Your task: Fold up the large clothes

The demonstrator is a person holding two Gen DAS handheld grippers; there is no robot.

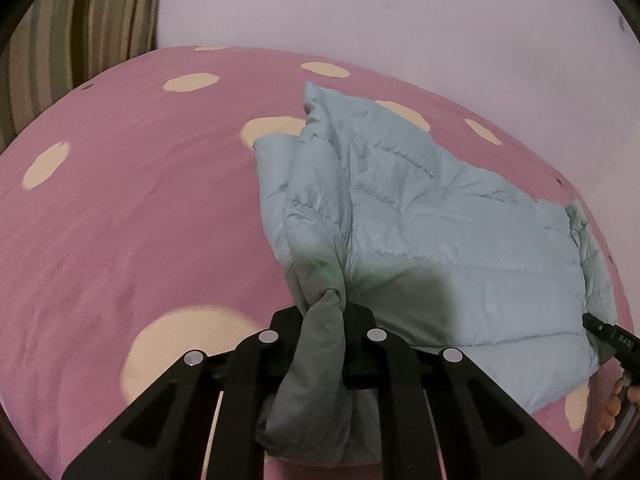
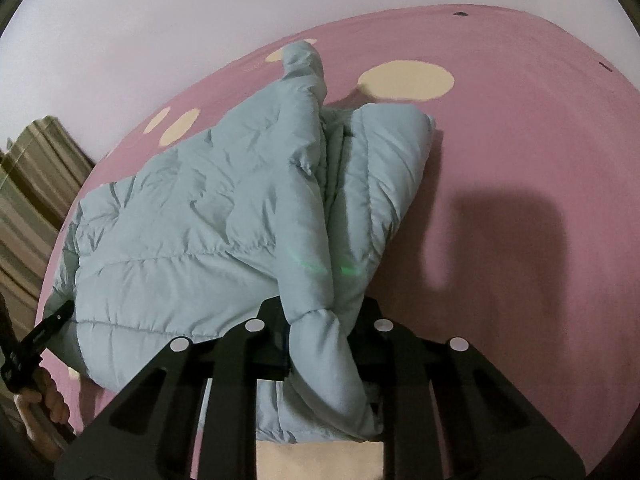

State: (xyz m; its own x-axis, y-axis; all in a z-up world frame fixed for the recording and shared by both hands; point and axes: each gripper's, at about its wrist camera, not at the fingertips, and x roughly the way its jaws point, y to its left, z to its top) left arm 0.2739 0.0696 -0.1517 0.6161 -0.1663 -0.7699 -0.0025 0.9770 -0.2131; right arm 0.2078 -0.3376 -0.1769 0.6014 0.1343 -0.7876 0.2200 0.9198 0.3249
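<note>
A pale blue quilted jacket point(image 1: 420, 216) lies on a pink sheet point(image 1: 120, 220) with cream dots, spread between the two grippers. The left gripper point(image 1: 324, 312) has its jaws nearly closed, pinching a bunched fold of the jacket's edge; the cloth runs back between the fingers toward the camera. The right gripper point(image 2: 320, 316) is likewise nearly closed on a gathered fold at the opposite side of the jacket. In the left view the right gripper's tip shows at the jacket's far corner. A striped curtain point(image 1: 80, 20) hangs beyond the sheet beside a plain wall point(image 1: 400, 8)
</note>
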